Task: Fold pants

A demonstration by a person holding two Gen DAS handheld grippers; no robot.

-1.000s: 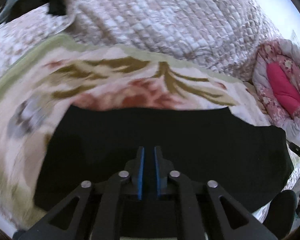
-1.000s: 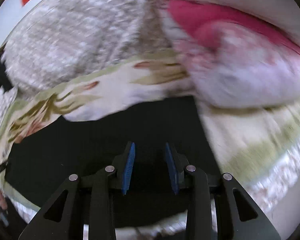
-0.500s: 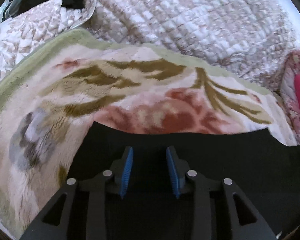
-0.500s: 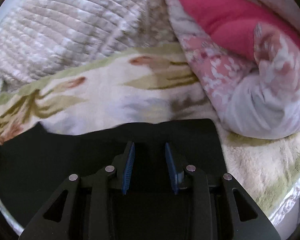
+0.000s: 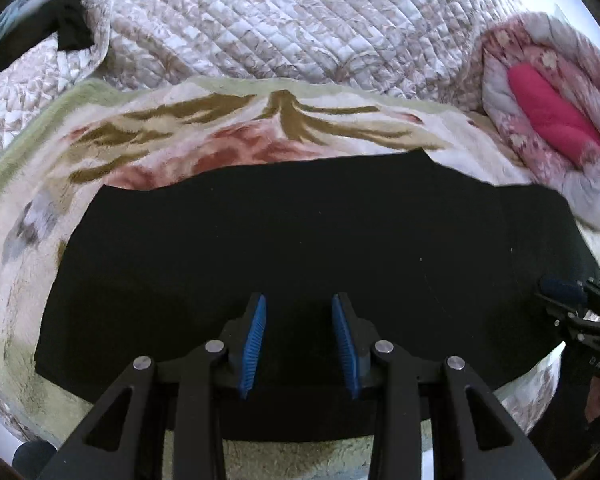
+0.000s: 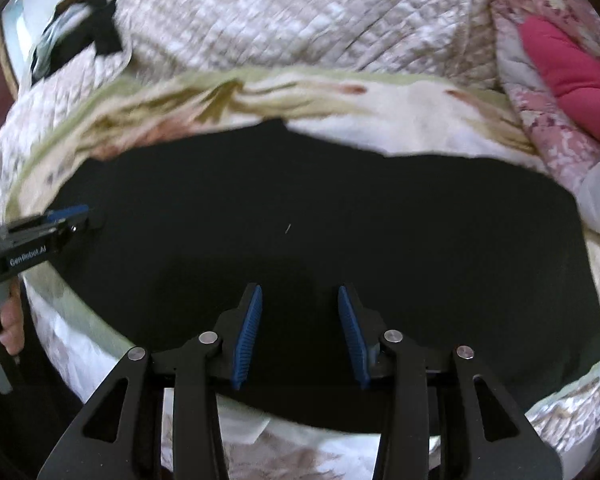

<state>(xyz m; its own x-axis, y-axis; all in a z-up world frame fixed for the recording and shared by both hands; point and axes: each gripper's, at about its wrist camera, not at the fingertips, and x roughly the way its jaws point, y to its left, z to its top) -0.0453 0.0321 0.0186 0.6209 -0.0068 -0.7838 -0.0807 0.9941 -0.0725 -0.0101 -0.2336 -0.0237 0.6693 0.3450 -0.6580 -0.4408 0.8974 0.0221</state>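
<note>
both grippers have pulled back since the earlier frames, so far more of the black pants (image 5: pixel 292 248) shows in each view, and each camera now catches the other gripper at its edge. the left gripper (image 5: pixel 299 340) was pinched nearly closed a second ago; now its blue pads stand wide apart with nothing between them, hovering over the near edge of the pants. the right gripper (image 6: pixel 300 334) is likewise spread wide and holds nothing, over the near edge of the pants (image 6: pixel 320 220).

the pants lie flat as a broad dark slab on the floral blanket (image 5: pixel 204 136), which frames them on the far side and at both ends. beyond the blanket's far edge lies the quilted bedspread (image 5: pixel 284 20). by the right end of the pants sits a rolled pink quilt (image 5: pixel 548 116). in the left wrist view the right gripper (image 5: pixel 560 292) reaches in at the right end of the pants; in the right wrist view the left gripper (image 6: pixel 66 216) reaches in at the left end.
</note>
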